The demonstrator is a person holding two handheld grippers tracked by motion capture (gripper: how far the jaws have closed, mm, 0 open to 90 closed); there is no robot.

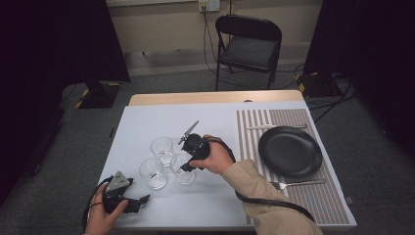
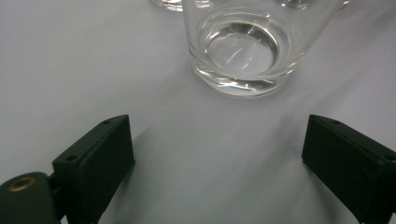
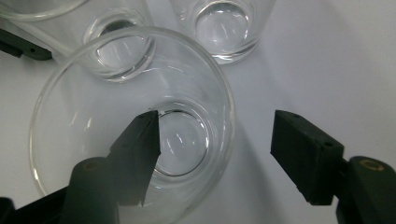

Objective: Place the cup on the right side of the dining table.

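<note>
Three empty glasses clustered mid-table, left of the striped mat (image 1: 293,193) with its black plate (image 1: 290,151) and fork (image 1: 298,184).

Right gripper (image 1: 188,155) down over the nearest-right glass (image 3: 133,121): one jaw inside the cup, the other outside its wall, rim between them. Pads not yet seen pressing on the glass; gap still visible, so released, not grasping.

Left gripper (image 1: 139,200) parked at near-left table edge, jaws wide apart, nothing between; near-left glass (image 2: 243,51) just ahead of it.

Step in hand, by judgement: pinching the wall of the right glass for a lift.

Next move calls for: closing onto the wall gently, a straight lift clear of the two neighbours (image 1: 162,147), probably toward the mat. Risk: slip or tilt on smooth glass, knock against adjacent glasses.
</note>
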